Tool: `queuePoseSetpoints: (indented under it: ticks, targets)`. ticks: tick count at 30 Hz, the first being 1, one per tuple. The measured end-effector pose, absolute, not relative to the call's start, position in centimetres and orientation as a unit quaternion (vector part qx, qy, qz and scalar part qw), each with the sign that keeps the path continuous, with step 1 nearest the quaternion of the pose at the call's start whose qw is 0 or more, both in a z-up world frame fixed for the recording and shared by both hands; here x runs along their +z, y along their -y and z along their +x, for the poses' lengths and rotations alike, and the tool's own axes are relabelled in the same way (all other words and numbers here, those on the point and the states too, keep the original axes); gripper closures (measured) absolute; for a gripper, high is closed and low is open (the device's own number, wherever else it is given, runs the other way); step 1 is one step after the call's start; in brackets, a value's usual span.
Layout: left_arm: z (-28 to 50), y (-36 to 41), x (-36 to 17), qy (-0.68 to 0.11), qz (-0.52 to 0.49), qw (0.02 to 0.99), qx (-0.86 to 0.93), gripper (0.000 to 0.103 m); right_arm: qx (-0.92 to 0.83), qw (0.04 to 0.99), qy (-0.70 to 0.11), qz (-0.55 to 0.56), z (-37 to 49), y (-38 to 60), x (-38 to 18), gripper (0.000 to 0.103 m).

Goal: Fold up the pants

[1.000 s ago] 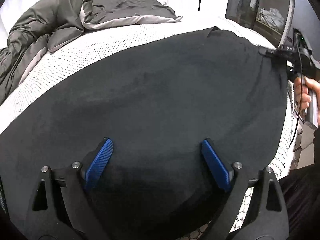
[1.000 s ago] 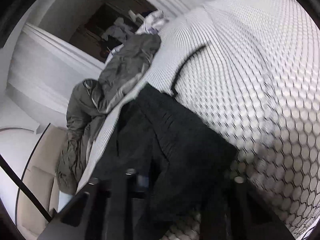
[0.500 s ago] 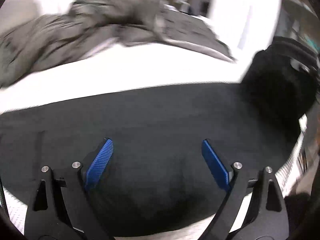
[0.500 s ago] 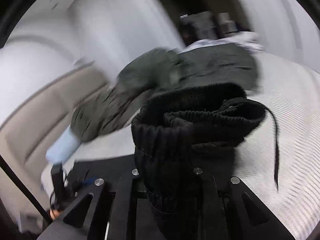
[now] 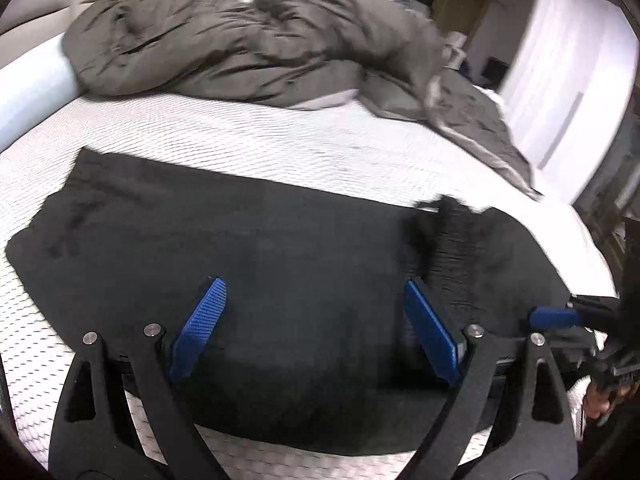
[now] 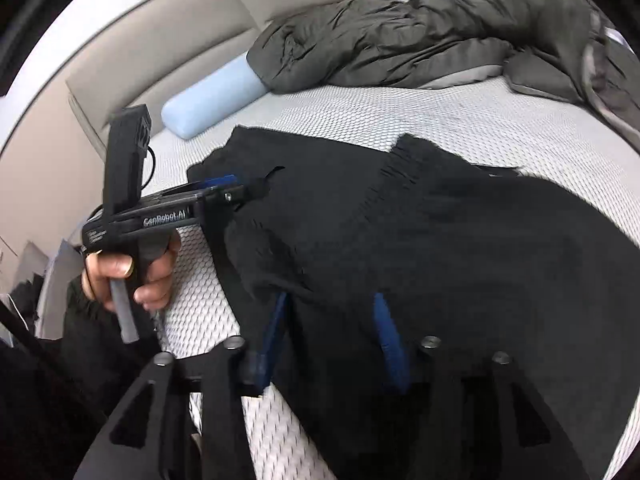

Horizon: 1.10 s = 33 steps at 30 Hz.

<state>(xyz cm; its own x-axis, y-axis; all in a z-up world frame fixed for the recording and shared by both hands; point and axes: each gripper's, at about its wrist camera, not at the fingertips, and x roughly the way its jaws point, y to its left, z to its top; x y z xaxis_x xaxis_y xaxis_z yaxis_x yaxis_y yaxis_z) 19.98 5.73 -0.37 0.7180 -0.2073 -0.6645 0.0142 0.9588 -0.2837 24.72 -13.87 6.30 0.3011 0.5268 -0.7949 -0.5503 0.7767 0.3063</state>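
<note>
Black pants (image 5: pixel 248 248) lie folded across the white mattress (image 5: pixel 280 148), with the ribbed waistband (image 5: pixel 460 240) laid over on the right. My left gripper (image 5: pixel 316 320) is open and empty, hovering just above the pants' near edge. In the right wrist view the pants (image 6: pixel 460 240) spread across the bed, and the left gripper (image 6: pixel 224 196) shows from the side at their left edge. My right gripper (image 6: pixel 332 328) has its blue fingers apart with pants fabric draped between them. The waistband (image 6: pixel 404 168) lies folded over the legs.
A rumpled grey duvet (image 5: pixel 256 48) lies at the far side of the bed and shows in the right wrist view (image 6: pixel 440 32). A light blue bolster (image 6: pixel 212 96) rests by the beige headboard (image 6: pixel 168 36). The mattress's near edge is just below both grippers.
My right gripper carried the waistband end leftward over the legs and laid it down; its fingers have parted. My left gripper swung left, staying open.
</note>
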Motion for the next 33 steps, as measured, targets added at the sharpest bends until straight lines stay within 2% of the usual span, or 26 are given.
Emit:
queuePoseSetpoints:
  ticks: [4,9,13,17,22,29,33]
  targets:
    - [19.0,0.7,0.3,-0.375,-0.036,0.915,-0.141,0.014,0.251,0.852,-0.459,-0.005,23.1,20.3,6.6,0.052]
    - [17.5,3.3,-2.1,-0.418,0.072,0.894,-0.145,0.014,0.174,0.847,-0.502,-0.015,18.2,26.9,3.7,0.057]
    - [16.4,1.6,-1.6,-0.403,0.039,0.904,-0.138,0.014,0.166,0.857,-0.488,-0.013,16.1,29.1,4.6,0.057]
    - [16.3,1.5,-1.0,-0.392,-0.005,0.902,-0.181,0.014,0.167,0.867,-0.469,0.034,14.6,31.6,5.6,0.056]
    - [17.0,4.1,-2.5,-0.423,0.058,0.89,-0.162,0.014,0.142,0.851,-0.501,0.062,13.8,33.0,4.5,0.056]
    - [16.0,4.8,1.1,-0.366,-0.001,0.909,-0.201,0.014,0.17,0.846,-0.481,0.153,12.0,35.5,5.3,0.054]
    - [16.4,10.6,3.4,-0.356,-0.008,0.896,-0.267,0.013,0.171,0.833,-0.492,0.187,13.4,35.1,4.0,0.054]
